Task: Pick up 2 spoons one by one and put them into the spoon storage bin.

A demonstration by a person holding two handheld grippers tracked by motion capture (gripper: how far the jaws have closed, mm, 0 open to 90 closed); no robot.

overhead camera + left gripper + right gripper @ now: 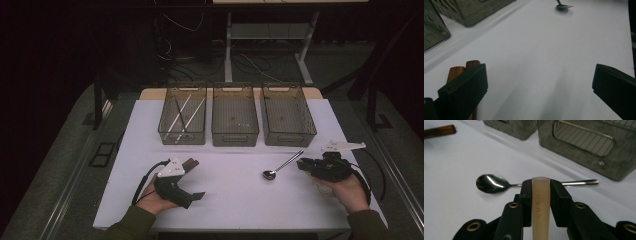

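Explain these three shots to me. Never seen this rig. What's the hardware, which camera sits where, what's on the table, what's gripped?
No robot arm here: a person holds a two-jaw gripper in each hand. The high view looks down on a white table from the person's side, with the left gripper at left and the right gripper at right. The other two pictures come from cameras riding on each gripper, looking along its black jaws.

At the far edge stand three clear bins; the left one holds pale sticks. A metal spoon lies on the table, and brown wooden handles lie beside the left gripper.

The left gripper's jaws stand wide open, holding nothing. The right gripper is shut on a pale beige handle; what utensil it belongs to can't be told.
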